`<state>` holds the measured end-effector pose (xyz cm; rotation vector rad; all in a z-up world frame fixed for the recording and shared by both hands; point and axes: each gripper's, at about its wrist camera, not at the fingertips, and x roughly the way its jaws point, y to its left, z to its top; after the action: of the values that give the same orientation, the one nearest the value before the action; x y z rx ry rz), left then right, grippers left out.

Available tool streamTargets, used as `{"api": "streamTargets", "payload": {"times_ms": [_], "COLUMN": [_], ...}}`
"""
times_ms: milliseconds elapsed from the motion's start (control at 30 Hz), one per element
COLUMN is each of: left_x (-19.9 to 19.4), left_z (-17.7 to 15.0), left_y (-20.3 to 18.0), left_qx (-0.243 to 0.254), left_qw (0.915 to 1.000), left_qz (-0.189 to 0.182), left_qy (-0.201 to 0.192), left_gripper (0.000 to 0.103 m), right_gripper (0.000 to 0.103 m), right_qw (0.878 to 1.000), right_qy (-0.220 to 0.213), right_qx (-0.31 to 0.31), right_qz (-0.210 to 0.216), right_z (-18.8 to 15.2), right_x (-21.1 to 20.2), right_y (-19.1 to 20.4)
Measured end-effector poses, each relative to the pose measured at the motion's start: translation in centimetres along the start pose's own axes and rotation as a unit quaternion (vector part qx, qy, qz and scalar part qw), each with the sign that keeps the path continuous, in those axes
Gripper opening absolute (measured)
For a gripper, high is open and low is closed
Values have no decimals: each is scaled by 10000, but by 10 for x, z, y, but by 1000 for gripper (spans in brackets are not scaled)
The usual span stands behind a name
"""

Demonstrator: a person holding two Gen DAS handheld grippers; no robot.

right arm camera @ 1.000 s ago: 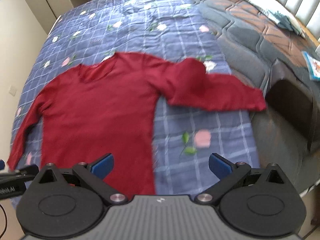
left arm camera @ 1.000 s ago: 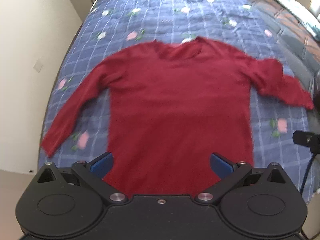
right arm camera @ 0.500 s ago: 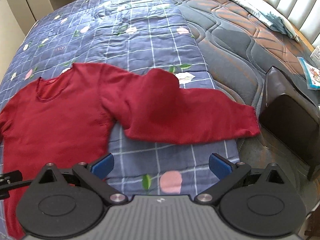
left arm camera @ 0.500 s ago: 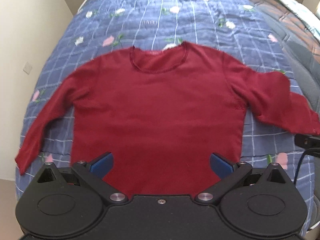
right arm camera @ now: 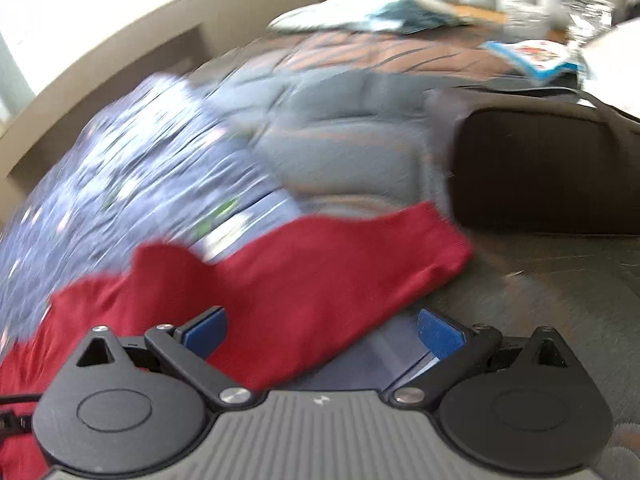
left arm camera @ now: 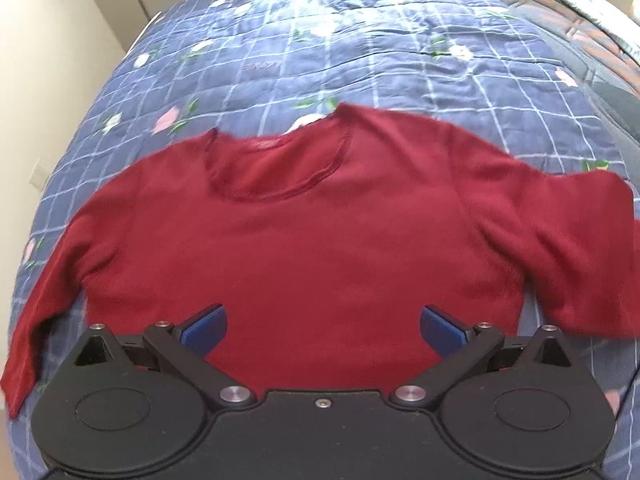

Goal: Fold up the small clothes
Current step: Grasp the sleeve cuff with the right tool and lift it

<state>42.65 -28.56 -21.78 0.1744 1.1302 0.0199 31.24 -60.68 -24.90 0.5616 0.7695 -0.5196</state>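
The bed point(left arm camera: 400, 60) carries a blue checked quilt point(left arm camera: 280, 40) printed with flowers; small stitched lettering on the quilt is too blurred to read. A red long-sleeved sweater point(left arm camera: 320, 240) lies flat on the quilt, front up, round neckline away from the camera, both sleeves spread outward. In the right wrist view, which is motion-blurred, one sleeve point(right arm camera: 340, 260) reaches toward a dark bag point(right arm camera: 540, 172). The left claw point(left arm camera: 322, 324) hangs over the sweater's lower body, fingers apart, holding nothing. The right claw point(right arm camera: 322, 326) hangs over the sleeve, fingers apart.
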Motion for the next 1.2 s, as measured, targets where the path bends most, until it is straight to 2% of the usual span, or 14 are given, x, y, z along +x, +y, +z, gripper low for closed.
{"api": "streamTargets", "payload": {"times_ms": [67, 133, 333, 433, 500, 567, 600, 667, 733, 867, 1033, 1133, 1200], "left_x": [15, 32, 51, 52, 51, 50, 49, 49, 48, 44, 37, 35, 36], "left_z": [4, 5, -8, -12, -12, -10, -10, -8, -7, -4, -4, -4, -6], "left_y": [-7, -13, -17, -16, -16, -15, -15, -14, -12, -5, 10, 20, 26], "left_qx": [7, -34, -157, -204, -191, -176, -179, -209, -232, -247, -295, -285, -245], "left_qw": [9999, 9995, 9985, 9984, 9986, 9988, 9988, 9989, 9989, 9991, 9992, 9993, 9993], "left_qz": [-121, -169, -103, -137, -159, -196, -188, -165, -132, -74, -75, -100, -124], "left_qy": [44, 255, 516, 502, 462, 419, 408, 385, 374, 339, 258, 230, 244], "left_gripper": [102, 102, 102, 102, 102, 102, 102, 102, 102, 102, 102, 102, 102], "right_gripper": [103, 103, 102, 89, 82, 61, 55, 21, 7, 7, 7, 7, 7], "right_qw": [9995, 9980, 9887, 9880, 9890, 9904, 9913, 9920, 9920, 9929, 9872, 9843, 9855], "right_qy": [-133, -192, -446, -432, -337, -298, -287, -248, -217, -559, -1379, -1520, -1445], "right_qx": [280, 591, 1305, 1312, 1308, 1208, 1121, 1065, 1055, 916, 620, 604, 704], "right_qz": [-74, -131, -580, -687, -603, -601, -625, -634, -653, -515, -512, -658, -547], "right_z": [6, 12, 19, 20, 17, 14, 13, 12, 14, 24, 45, 52, 53], "right_x": [9, 22, 49, 59, 64, 67, 68, 68, 66, 38, -16, -32, -36], "right_y": [-19, -37, -84, -92, -90, -85, -82, -79, -76, -62, -49, -48, -47]}}
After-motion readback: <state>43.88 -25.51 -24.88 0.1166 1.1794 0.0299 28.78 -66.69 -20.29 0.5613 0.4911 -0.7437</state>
